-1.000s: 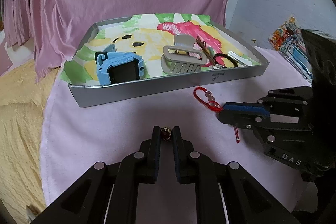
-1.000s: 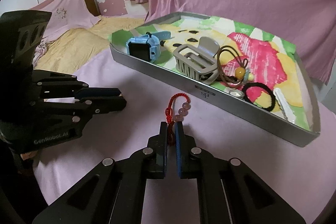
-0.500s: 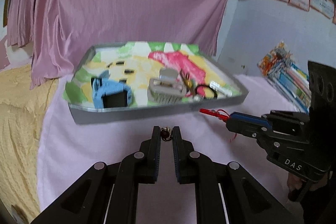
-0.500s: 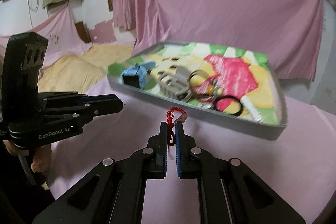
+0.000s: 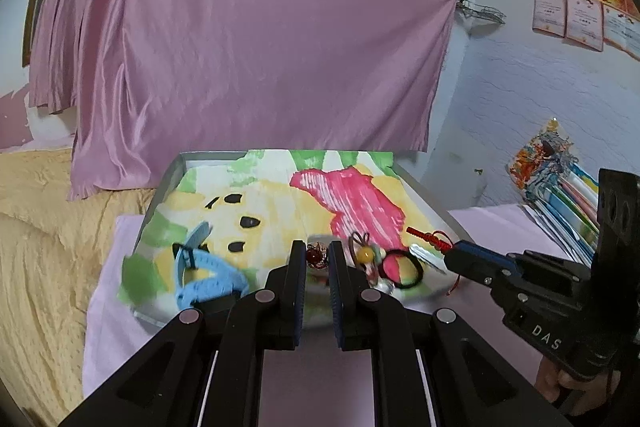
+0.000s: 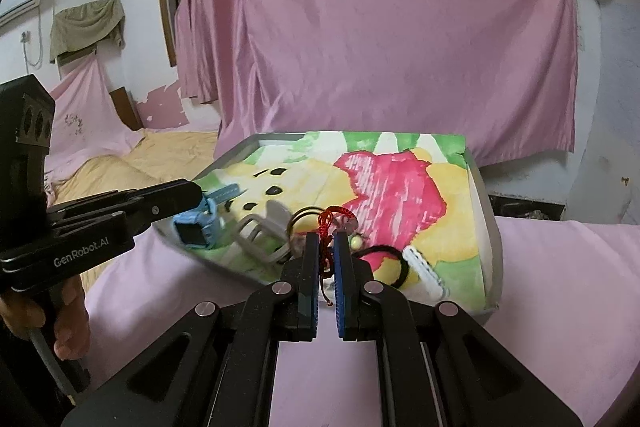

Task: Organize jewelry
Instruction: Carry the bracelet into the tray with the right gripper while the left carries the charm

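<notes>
My left gripper [image 5: 317, 251] is shut on a small dark red bead charm [image 5: 315, 255], held above the near edge of the grey tray [image 5: 168, 183]. My right gripper [image 6: 326, 247] is shut on a red cord bracelet [image 6: 329, 223]; it also shows in the left wrist view [image 5: 430, 237], above the tray's right side. The tray has a colourful paper lining and holds a blue watch [image 5: 204, 275], a grey hair claw [image 6: 262, 231], a brown cord with a yellow bead [image 5: 362, 253], a black hair tie [image 5: 400, 267] and a white clip [image 6: 424, 269].
The tray lies on a pink cloth-covered surface [image 6: 560, 287]. A yellow blanket [image 5: 40, 247] lies to the left. A pink curtain [image 5: 260, 47] hangs behind. A stack of colourful packets [image 5: 560, 187] sits at the right by the wall.
Both grippers have risen and moved forward over the tray with their items still held. The tray now sits lower and closer in both views.
</notes>
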`<state>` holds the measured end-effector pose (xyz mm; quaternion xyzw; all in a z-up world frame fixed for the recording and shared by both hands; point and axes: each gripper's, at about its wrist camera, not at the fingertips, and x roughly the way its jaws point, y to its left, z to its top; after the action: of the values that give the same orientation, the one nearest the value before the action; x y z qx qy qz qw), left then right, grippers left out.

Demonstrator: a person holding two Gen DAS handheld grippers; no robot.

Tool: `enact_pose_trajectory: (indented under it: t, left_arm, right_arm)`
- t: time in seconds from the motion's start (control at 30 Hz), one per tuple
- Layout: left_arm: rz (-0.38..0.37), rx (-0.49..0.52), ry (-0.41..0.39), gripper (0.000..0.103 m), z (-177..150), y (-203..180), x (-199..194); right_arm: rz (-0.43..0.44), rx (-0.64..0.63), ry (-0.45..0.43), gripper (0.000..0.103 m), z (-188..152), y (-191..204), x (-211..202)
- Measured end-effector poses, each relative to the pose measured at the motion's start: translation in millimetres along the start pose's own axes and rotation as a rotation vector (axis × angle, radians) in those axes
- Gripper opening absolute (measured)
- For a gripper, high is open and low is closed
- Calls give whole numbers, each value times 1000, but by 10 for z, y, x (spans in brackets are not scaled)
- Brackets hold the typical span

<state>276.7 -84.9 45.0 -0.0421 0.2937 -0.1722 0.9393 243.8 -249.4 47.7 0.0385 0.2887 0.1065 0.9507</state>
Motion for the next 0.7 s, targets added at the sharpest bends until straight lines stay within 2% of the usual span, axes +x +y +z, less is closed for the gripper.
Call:
enact_pose_trajectory:
  t: [0.2, 0.7]
  left_arm:
    - [36, -43, 40, 11, 59, 77, 249]
    - [116, -23, 95, 11, -12, 135, 580]
  right_arm:
    - [9, 23, 25, 6, 32, -32, 231]
    - [51, 49, 97, 6, -68, -37, 622]
